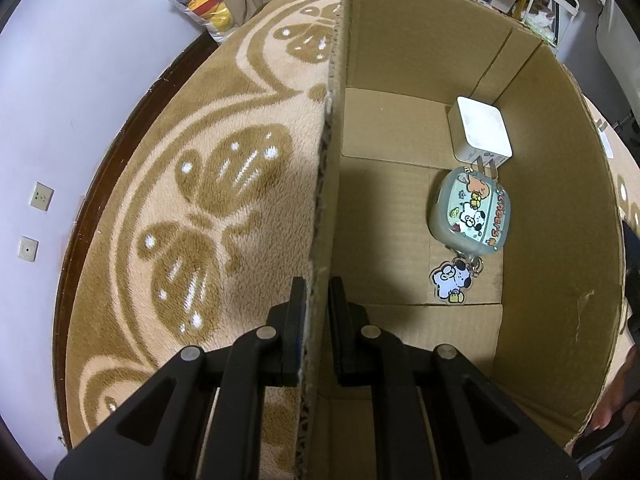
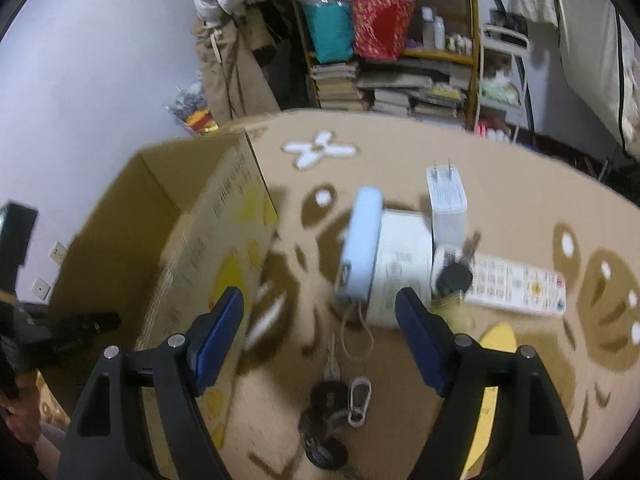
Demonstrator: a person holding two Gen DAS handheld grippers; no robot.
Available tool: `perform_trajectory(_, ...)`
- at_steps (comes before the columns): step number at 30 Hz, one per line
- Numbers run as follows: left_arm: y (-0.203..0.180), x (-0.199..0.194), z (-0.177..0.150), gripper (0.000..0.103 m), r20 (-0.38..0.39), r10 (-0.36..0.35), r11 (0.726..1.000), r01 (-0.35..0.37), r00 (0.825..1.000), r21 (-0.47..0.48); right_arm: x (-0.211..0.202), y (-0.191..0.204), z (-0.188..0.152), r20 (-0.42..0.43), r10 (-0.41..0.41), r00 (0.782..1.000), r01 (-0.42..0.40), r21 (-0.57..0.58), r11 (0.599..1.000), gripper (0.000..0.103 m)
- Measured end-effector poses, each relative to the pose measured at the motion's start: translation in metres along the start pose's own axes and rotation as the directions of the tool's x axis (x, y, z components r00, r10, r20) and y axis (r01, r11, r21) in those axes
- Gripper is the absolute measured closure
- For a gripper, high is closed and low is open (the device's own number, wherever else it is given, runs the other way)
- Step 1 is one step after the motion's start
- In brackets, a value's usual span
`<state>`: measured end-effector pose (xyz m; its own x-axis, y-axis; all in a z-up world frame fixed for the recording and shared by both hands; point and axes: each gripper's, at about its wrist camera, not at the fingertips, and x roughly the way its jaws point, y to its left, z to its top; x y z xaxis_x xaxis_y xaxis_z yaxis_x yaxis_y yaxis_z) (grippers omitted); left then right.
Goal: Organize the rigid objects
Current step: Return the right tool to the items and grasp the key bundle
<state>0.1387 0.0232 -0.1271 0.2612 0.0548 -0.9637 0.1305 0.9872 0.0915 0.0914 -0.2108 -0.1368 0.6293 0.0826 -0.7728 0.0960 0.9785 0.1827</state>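
My left gripper (image 1: 319, 292) is shut on the left wall of the cardboard box (image 1: 326, 216), one finger outside and one inside. On the box floor lie a white charger cube (image 1: 484, 130) and a cartoon-printed earbud case (image 1: 470, 210) with a dog charm (image 1: 452, 282). In the right wrist view my right gripper (image 2: 320, 312) stands open above the rug, holding nothing. Ahead of it lie a light blue slim device (image 2: 362, 240), a white box (image 2: 400, 268), a white plug adapter (image 2: 446, 200), a white remote (image 2: 516, 284) and a bunch of keys (image 2: 332, 412).
The cardboard box (image 2: 192, 248) stands left of the right gripper on a beige patterned rug (image 1: 192, 200). A yellow flat item (image 2: 492, 360) lies under the right finger. Shelves with books and bags (image 2: 384, 60) line the back wall. A plush-toy bag (image 1: 200, 0) sits at the rug's far edge.
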Motion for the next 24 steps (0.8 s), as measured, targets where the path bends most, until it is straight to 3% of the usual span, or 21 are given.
perform_trajectory(13,0.001,0.001,-0.001,0.092,-0.002,0.004,1.000,-0.004,1.000,0.006,0.028,-0.011,-0.048,-0.173,-0.003,0.985,0.013,0.054,0.998,0.020)
perform_trajectory(17,0.001,0.002,-0.001,0.092,-0.003,0.003,1.000,-0.003,1.000,0.005,0.027,-0.004,-0.054,-0.159,-0.043,0.986,0.047,0.020,0.999,0.021)
perform_trajectory(21,0.001,0.001,-0.001,0.092,-0.002,0.003,1.000,-0.003,1.000,0.005,0.025,0.007,-0.061,-0.167,-0.148,0.975,0.143,-0.041,0.989,0.042)
perform_trajectory(23,0.001,0.002,-0.001,0.092,-0.002,0.003,1.000,-0.003,1.000,0.006,0.021,0.008,-0.064,-0.152,-0.161,0.975,0.158,-0.035,0.987,0.054)
perform_trajectory(24,0.001,0.001,-0.001,0.092,-0.003,0.003,1.000,-0.003,1.000,0.005,0.020,0.007,-0.064,-0.151,-0.154,0.977,0.151,-0.026,0.988,0.069)
